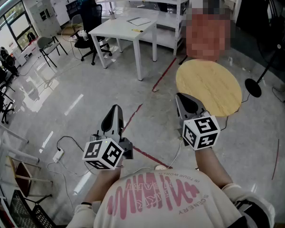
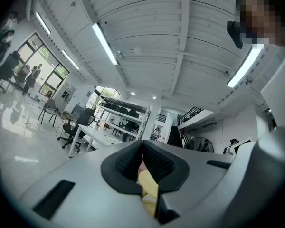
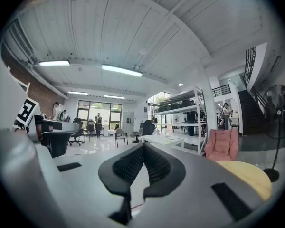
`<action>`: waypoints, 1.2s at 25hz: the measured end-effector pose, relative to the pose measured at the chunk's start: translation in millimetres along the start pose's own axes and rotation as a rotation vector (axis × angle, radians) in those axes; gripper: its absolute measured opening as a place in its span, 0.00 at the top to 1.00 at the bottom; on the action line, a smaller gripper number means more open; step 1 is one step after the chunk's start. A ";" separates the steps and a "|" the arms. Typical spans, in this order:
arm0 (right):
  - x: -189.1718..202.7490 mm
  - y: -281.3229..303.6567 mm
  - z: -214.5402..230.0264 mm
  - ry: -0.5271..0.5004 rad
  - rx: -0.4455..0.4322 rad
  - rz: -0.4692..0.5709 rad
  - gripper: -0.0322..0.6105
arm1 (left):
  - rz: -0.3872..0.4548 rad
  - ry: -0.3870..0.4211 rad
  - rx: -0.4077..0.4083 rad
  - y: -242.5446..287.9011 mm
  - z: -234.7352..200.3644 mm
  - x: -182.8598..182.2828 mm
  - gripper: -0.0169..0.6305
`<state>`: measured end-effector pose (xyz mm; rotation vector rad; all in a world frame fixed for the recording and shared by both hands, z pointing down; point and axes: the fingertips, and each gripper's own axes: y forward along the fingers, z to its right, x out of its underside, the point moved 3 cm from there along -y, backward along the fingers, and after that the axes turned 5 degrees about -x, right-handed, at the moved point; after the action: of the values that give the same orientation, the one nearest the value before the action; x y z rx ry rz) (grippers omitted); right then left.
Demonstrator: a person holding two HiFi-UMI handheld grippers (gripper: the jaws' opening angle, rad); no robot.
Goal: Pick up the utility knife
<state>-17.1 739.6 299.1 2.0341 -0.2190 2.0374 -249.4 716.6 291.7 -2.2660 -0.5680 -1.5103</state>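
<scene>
SPOTTER: Head view first. Where's the knife?

OPERATOR: I can't find it. Left gripper and right gripper are held out about level over the floor. The round wooden table sits just ahead of the right one, with no knife on the part I can see. The white table is well off and has a small yellow thing on it, too small to name.

SPOTTER: Left gripper view?

OPERATOR: Jaws closed, pads meeting at the tips, nothing clamped that I can make out. Yellow and pink show through the slot below. I take that for background, not a load. No knife.

SPOTTER: Right gripper view?

OPERATOR: Jaws pressed together, empty. Round wooden table at lower right, white table ahead in the distance. No knife here either.

SPOTTER: So the step?

OPERATOR: Search and approach, I judge; the pickup is not begun. To do it well:
- Sweep the head over each tabletop until the knife is plain.
- Choose one gripper and spread its jaws before closing in.
- Tip it down and take the handle across its narrow sides, clear of the blade end.
</scene>
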 end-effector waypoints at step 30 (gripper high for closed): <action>9.5 122.5 135.6 0.121 -0.089 -0.014 0.93 | -0.014 -0.054 -0.012 158.6 -11.9 30.6 0.94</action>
<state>78.5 584.8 319.0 1.8484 -0.2671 2.0944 -166.7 579.0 313.0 -2.3229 -0.5925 -1.4665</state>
